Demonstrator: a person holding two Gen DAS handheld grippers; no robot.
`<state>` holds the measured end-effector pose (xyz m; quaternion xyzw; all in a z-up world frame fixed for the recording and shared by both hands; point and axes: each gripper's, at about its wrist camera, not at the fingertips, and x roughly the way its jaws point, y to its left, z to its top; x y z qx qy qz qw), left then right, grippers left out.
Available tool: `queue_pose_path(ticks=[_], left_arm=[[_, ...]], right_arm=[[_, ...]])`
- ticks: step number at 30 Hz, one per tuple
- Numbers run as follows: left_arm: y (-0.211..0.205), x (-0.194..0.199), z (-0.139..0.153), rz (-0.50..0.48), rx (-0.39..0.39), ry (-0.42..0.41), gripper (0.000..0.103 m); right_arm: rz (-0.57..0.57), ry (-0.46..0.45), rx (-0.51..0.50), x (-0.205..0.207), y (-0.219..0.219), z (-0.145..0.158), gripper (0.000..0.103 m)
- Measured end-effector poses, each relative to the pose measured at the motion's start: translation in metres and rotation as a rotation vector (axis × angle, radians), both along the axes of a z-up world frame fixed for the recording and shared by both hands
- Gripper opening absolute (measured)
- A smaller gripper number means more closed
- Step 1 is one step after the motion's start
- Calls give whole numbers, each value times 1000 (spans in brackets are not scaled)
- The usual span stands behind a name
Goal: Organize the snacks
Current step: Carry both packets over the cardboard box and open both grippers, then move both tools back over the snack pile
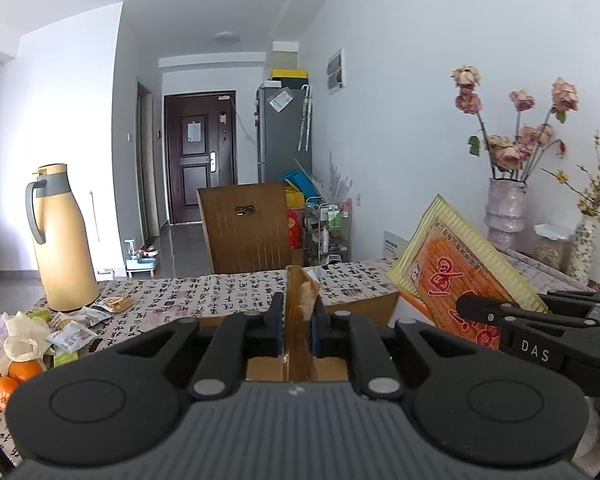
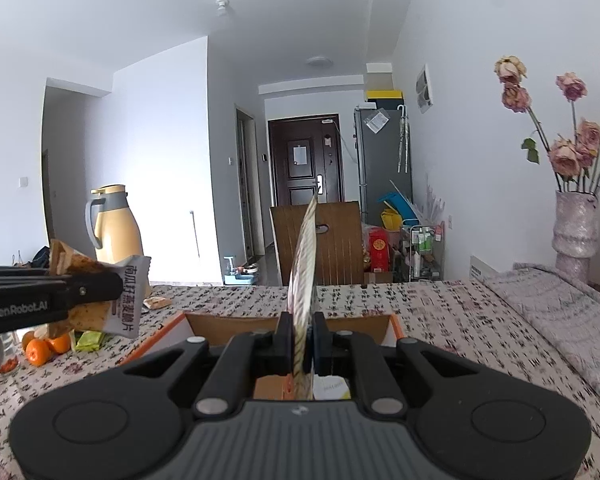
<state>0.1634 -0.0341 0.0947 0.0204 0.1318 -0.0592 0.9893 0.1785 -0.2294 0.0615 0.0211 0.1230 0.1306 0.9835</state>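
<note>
My left gripper [image 1: 298,320] is shut on a small snack packet [image 1: 300,300] seen edge-on; the right wrist view shows it as a white and orange cracker packet [image 2: 112,300]. My right gripper [image 2: 302,344] is shut on a flat orange and yellow snack bag [image 2: 304,264], seen edge-on; the left wrist view shows its printed face [image 1: 456,268]. Both are held above an open cardboard box [image 2: 220,326] with an orange outside, on the patterned tablecloth. The right gripper [image 1: 500,316] is to the right of the left one.
Several small snack packets [image 1: 80,328] and oranges [image 1: 12,380] lie at the table's left, by a yellow thermos [image 1: 60,240]. Vases of dried flowers [image 1: 504,208] stand at the right on a grey cloth. A wooden chair [image 1: 248,228] stands behind the table.
</note>
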Motion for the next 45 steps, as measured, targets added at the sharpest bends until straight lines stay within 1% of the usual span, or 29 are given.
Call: queue_pose_path(ticks=[5,8,12,18,24,29,30,31,32,33,34,35,37,39,40,41,45], left_arm=[[8,26,-3,23,-22,19,12],[13,41,-7,24,-41,24,12],[20,56,-17,32,-63,37,12],[30,80,-35,53,-67,90,13],[37,97,-55,56,-71,151,13],[37,99,-62,56,-70,168,13],[38,98,-63,60,-73,168,15],[39,97,-63,68,-76,166,21],[40,97,-62,73,-85,163,40],[40,95,-60,83,-92,153,69],[41,93,-59,100,-95,136,82],[41,91,-58,118,-94,123,103],[41,88,-55,134,-88,101,103],[41,87,-55,132,-89,103,103],[41,88,-56,140,-87,108,103],[42,89,-56,146,-88,111,103],[44,91,-56,160,-103,117,103]], right_arm=[[8,8,-19,28,9,3,9],[12,26,-19,44,15,-1,9],[12,59,-5,66,18,-13,9],[1,105,6,92,18,-35,9],[-2,148,12,102,17,-52,9],[4,166,9,105,17,-58,9],[3,167,9,105,17,-58,9],[2,171,9,106,16,-58,13],[-2,174,10,106,16,-58,15],[-13,173,10,106,16,-58,16],[-18,175,12,107,14,-58,30],[-21,176,18,107,13,-58,49],[-39,161,18,105,11,-57,65],[-52,149,18,103,10,-56,75],[-55,149,21,103,10,-56,84],[-62,149,21,104,9,-56,91],[-84,151,31,105,6,-56,93]])
